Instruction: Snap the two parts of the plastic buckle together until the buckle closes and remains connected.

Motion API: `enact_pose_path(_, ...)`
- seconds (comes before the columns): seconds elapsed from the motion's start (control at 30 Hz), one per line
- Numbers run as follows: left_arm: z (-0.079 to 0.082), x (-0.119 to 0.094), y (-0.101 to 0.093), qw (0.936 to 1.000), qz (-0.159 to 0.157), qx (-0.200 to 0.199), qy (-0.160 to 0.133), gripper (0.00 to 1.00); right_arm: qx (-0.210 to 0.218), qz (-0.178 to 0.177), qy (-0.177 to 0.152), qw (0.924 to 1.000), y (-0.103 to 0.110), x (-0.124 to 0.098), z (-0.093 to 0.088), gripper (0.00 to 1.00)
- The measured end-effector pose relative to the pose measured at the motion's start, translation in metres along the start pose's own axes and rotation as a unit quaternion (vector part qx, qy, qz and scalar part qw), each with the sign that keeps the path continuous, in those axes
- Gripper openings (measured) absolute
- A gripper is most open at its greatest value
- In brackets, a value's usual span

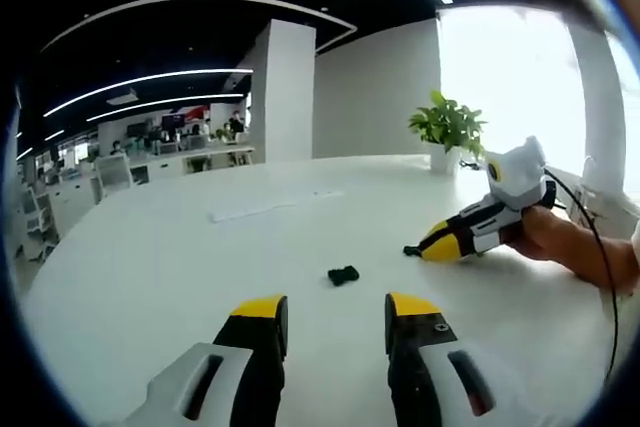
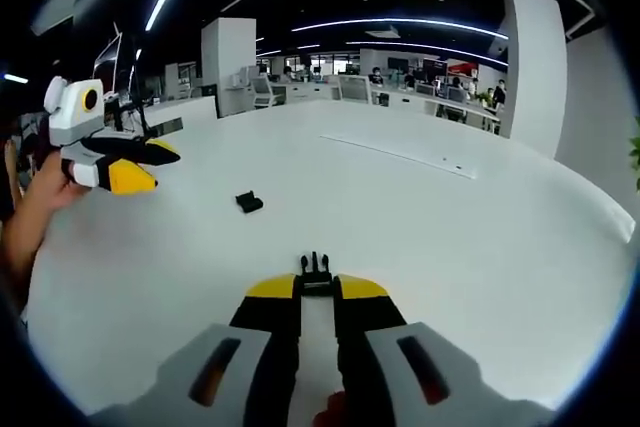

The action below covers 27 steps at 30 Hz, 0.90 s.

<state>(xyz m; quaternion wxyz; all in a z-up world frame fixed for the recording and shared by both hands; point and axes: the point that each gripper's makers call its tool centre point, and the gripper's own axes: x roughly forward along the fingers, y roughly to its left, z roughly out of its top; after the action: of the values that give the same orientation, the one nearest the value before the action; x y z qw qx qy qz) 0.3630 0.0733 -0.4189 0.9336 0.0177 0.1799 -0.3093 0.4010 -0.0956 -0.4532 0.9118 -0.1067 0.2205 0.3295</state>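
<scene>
A: Buckle, pronged half (image 2: 316, 269): pinched between the right claw (image 2: 316, 288) tips, prongs pointing forward past them. Jaws nearly closed on it, low over the bench (image 2: 420, 247)

B: And the mate?

A: Socket half (image 1: 343, 274), small and black, lying loose on the bench, well in from any edge. The left claw (image 1: 337, 315) hangs just short of it, jaws parted wide, nothing between them. In the right gripper view the same piece (image 2: 249, 201) sits ahead of the held half, and the left claw (image 2: 150, 162) is up off the surface

B: Step?

A: One half gripped, the other not yet. Next likely: left claw drops over the socket, closes, then both halves line up mouth to prongs and push home

B: Surroundings?

A: Broad white bench, rounded edge, a pale strip (image 1: 272, 206) lying farther out. Potted plant (image 1: 449, 131) near the far edge by a bright window. Open office behind, white pillar (image 1: 283, 92), ceiling light strips
</scene>
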Motion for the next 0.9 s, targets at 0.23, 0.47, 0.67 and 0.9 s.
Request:
enact_pose_path(0.23,-0.001,0.007,-0.003,0.9992,-0.018,0.032,0.013,0.39,0.001,0.0,-0.001,1.0,0.0,-0.001,0.0,0.13)
enact_pose_path(0.47,0.001,0.013,-0.007,0.9977,-0.041,0.051,0.019,0.38,0.0,0.001,-0.002,1.0,-0.001,-0.001,-0.001,0.13)
enact_pose_path(0.67,0.002,0.021,-0.005,0.9956,-0.053,0.07,0.032,0.38,-0.001,0.001,-0.002,1.0,-0.001,0.0,-0.001,0.13)
enact_pose_path(0.9,0.004,0.026,-0.004,0.9942,-0.074,0.072,0.03,0.38,-0.002,0.002,-0.003,1.0,0.0,0.0,-0.001,0.13)
